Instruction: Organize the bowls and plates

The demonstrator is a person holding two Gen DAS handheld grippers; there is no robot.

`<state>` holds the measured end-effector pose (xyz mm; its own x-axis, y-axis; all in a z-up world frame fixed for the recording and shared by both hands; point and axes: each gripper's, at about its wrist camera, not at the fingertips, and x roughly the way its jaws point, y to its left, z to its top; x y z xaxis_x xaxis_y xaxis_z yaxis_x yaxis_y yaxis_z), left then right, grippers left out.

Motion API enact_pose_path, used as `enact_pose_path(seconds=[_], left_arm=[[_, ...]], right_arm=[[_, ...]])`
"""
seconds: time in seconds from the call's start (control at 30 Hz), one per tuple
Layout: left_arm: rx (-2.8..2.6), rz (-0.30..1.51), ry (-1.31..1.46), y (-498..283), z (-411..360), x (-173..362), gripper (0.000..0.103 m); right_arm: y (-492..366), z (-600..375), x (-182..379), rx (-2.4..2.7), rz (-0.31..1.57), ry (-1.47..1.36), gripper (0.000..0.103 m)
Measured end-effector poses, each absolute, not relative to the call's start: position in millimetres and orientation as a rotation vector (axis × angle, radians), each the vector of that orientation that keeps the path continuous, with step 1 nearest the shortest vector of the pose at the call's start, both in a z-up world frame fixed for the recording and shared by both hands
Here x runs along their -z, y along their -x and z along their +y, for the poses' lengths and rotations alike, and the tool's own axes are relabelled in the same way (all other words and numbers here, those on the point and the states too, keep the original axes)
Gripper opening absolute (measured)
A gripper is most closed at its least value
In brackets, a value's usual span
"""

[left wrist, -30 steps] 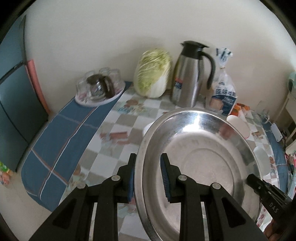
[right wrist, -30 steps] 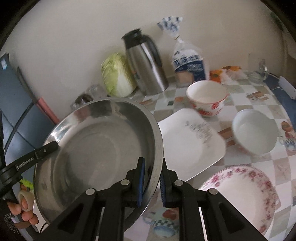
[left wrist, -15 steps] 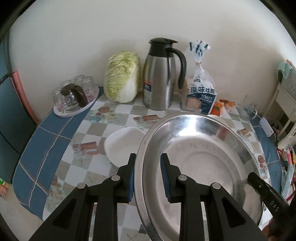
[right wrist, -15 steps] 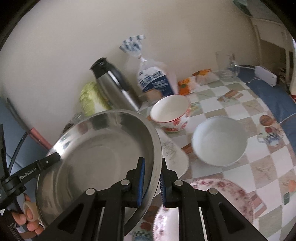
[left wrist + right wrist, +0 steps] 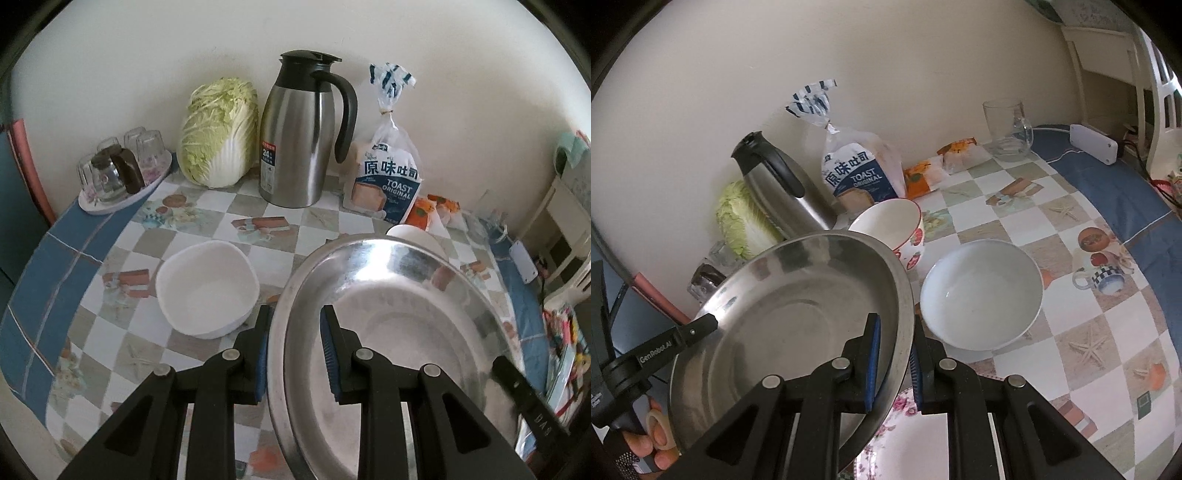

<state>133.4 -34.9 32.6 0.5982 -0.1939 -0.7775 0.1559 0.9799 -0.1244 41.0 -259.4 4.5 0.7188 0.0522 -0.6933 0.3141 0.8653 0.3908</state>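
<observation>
Both grippers hold a large steel basin (image 5: 399, 332) above the table. My left gripper (image 5: 295, 350) is shut on its left rim. My right gripper (image 5: 894, 354) is shut on the right rim of the basin (image 5: 798, 325). A white square dish (image 5: 207, 288) lies on the table left of the basin. A white round bowl (image 5: 982, 291) sits right of the basin. A red-patterned bowl (image 5: 890, 225) stands behind it. A pink floral plate (image 5: 905, 439) lies partly under the basin and my right gripper.
A steel thermos jug (image 5: 299, 136), a napa cabbage (image 5: 218, 133) and a toast bag (image 5: 388, 173) stand along the wall. A tray of glasses (image 5: 118, 173) sits at the far left. A glass mug (image 5: 1006, 129) and a white power strip (image 5: 1093, 144) are far right.
Both grippers have carried the basin to the right over the table. The white square dish has come out from under it on the left. The white round bowl is now close beside the basin.
</observation>
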Motion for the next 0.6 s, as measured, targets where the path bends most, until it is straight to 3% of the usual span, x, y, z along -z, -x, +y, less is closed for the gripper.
enact_pose_path(seconds=[0.6], left_arm=[[0.214,0.955,0.125,-152.0,-27.2,-9.4,0.027]], right_arm=[[-60.0,-258.3,14.2,0.176,0.824,-0.474,0.016]])
